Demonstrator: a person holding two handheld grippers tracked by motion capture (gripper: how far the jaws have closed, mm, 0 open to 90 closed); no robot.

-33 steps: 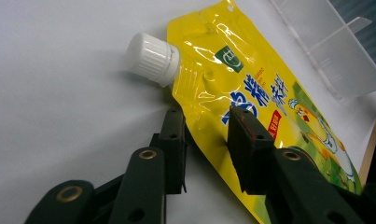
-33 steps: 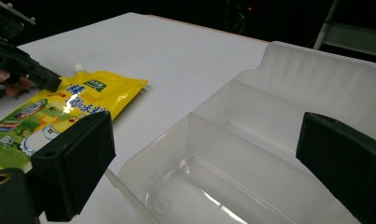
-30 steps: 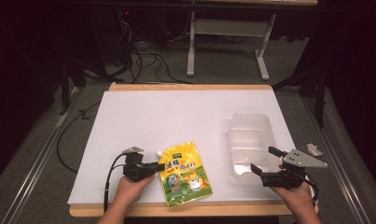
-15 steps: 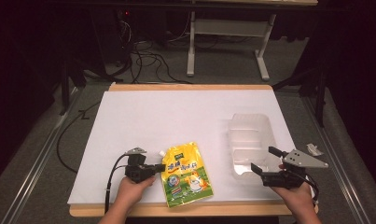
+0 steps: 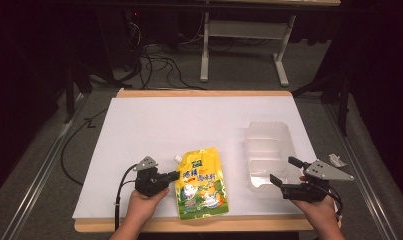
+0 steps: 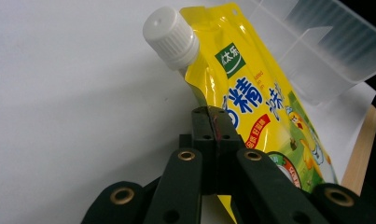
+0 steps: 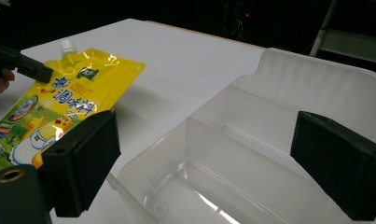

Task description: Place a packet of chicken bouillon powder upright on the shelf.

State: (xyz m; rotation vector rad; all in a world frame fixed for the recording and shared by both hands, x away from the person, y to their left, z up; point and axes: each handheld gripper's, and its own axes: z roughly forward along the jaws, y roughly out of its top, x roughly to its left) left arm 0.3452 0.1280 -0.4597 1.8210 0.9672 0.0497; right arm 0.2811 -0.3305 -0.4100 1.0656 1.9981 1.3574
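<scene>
A yellow spouted pouch [image 5: 201, 182] with a white cap [image 6: 171, 37] lies near the table's front edge. My left gripper [image 5: 175, 175] is shut on its left edge just below the cap. In the left gripper view the black fingertips [image 6: 212, 112] pinch the pouch [image 6: 251, 93], and that side is tilted up off the sheet. A clear plastic tray [image 5: 254, 131] with dividers sits to the right. My right gripper [image 5: 282, 170] stands open at the tray's near end. In the right gripper view its jaws [image 7: 204, 158] straddle the tray's near corner [image 7: 288, 70] without touching it.
A white sheet [image 5: 189, 125] covers the wooden table, whose front edge [image 5: 199, 224] runs just below the pouch. Beyond the table are a dark floor with cables [image 5: 154, 60] and a white metal stand [image 5: 239, 45].
The left gripper has closed on the pouch's edge and risen slightly, tilting that side of the pouch up. The right gripper and the tray have stayed put.
</scene>
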